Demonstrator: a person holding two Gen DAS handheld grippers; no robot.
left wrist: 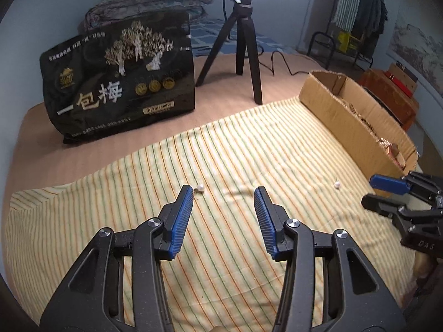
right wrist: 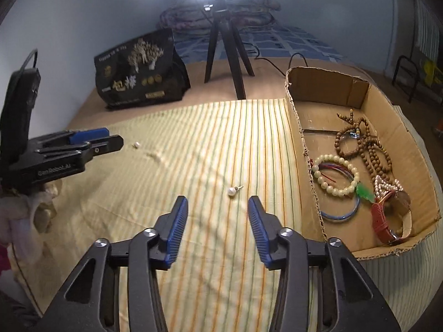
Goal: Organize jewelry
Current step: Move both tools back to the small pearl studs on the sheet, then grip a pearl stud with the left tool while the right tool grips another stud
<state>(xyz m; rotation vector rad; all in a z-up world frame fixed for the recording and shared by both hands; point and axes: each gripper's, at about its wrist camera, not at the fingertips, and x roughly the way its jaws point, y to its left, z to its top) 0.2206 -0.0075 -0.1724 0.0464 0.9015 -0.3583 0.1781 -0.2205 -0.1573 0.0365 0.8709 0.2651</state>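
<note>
Holding both grippers, left (left wrist: 223, 193) and right (right wrist: 215, 203), with jaws apart and empty, I fear the pearl earrings (right wrist: 232, 191) (left wrist: 200, 187) on the cloth (right wrist: 193, 144) will roll or slip when pinched.

Striped cloth (right wrist: 210, 144): matt woven cotton. Cardboard box (right wrist: 409, 149): rough corrugated edges. Pearl earring (right wrist: 231, 192): glossy. Bag (left wrist: 119, 83): shiny plastic.

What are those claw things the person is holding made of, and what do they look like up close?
Each tool, left and right, is a black plastic frame with cut-out openings, silver screw heads and two fingers faced with ribbed blue pads. The left one carries white lettering "GenRobot.AI" on its side; the right shows "DAS". A black cable loops behind the left.
</note>
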